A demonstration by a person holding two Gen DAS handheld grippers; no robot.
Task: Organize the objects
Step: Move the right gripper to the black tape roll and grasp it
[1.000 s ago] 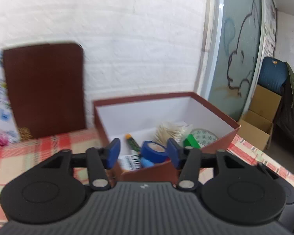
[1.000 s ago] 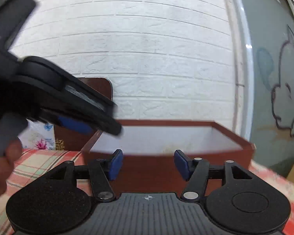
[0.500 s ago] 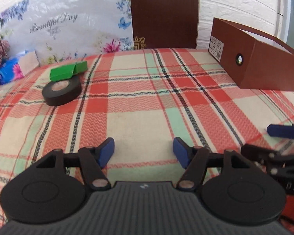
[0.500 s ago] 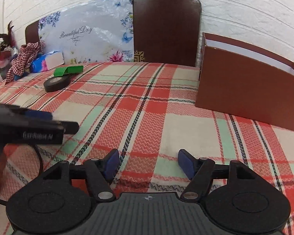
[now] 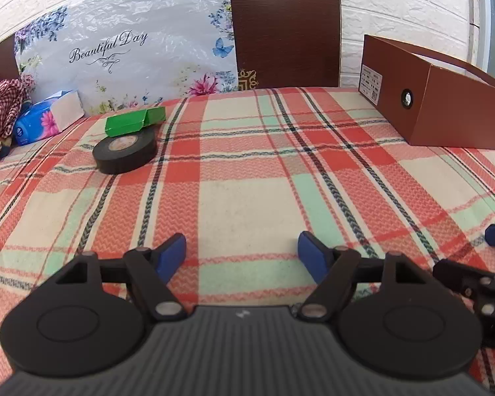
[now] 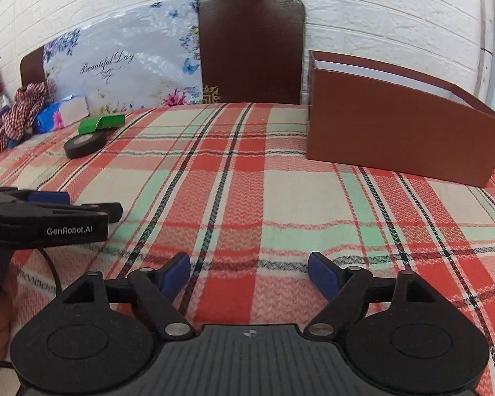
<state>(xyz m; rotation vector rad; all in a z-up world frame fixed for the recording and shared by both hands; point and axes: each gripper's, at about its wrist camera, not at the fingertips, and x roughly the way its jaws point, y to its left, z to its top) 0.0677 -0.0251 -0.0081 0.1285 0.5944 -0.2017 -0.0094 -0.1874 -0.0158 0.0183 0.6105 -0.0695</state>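
Note:
A black tape roll [image 5: 125,151] lies flat on the plaid tablecloth at the far left, with a green box [image 5: 135,120] just behind it. Both also show in the right wrist view: the tape roll [image 6: 85,144] and the green box [image 6: 101,123]. An open brown cardboard box [image 5: 442,109] stands at the far right; it also shows in the right wrist view [image 6: 399,125]. Its contents are hidden. My left gripper [image 5: 241,254] is open and empty, low over the near cloth. My right gripper [image 6: 249,272] is open and empty beside it.
A blue tissue pack [image 5: 48,122] and a red checked cloth [image 5: 0,112] lie at the far left edge. A floral board [image 5: 125,59] and a dark wooden chair back [image 5: 283,29] stand behind the table against a white brick wall.
Both grippers have pulled back from over the brown box to low over the near cloth. In the last half second they barely moved. Both stay open.

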